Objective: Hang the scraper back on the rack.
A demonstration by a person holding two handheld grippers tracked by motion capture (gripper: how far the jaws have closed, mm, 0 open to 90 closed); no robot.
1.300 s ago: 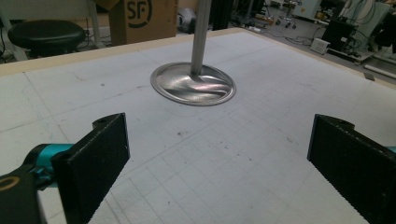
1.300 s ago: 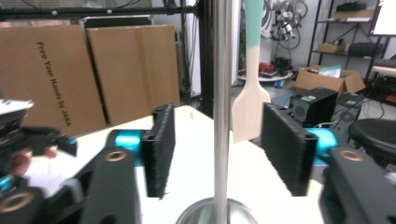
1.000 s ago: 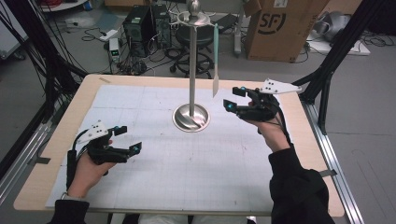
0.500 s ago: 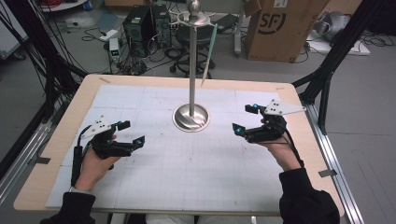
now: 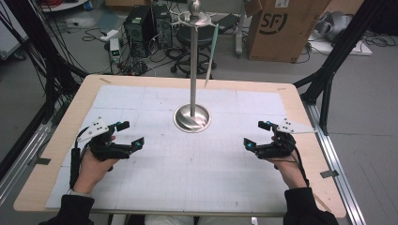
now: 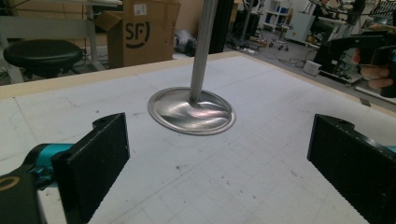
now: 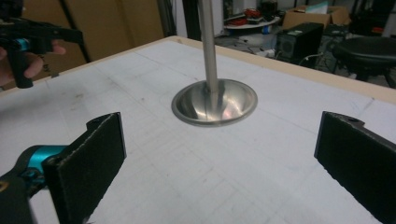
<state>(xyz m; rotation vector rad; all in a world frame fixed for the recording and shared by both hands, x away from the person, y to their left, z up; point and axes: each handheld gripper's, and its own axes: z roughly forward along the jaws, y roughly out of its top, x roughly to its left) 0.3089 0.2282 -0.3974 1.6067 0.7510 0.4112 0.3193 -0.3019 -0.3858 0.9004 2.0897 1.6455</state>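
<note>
I have both grippers resting low on the desk (image 5: pixel 141 93), fingers spread wide and grasping nothing; the left gripper (image 5: pixel 126 136) sits at about eight o'clock from the metal stand (image 5: pixel 192 117), the right gripper (image 5: pixel 257 135) at about four o'clock, each well apart from it. The stand is at the desk's middle, a round polished base with a slim upright pole (image 5: pixel 193 61); a thin pale green strip (image 5: pixel 211 51) hangs from the hooked ring at its top, towards one o'clock. I judge the stand heavy at the foot, stiff and slick, so the pole just above the base is where I would close the fingers; the strip looks light and limp, likely to swing, best pinched near its lower tip.
</note>
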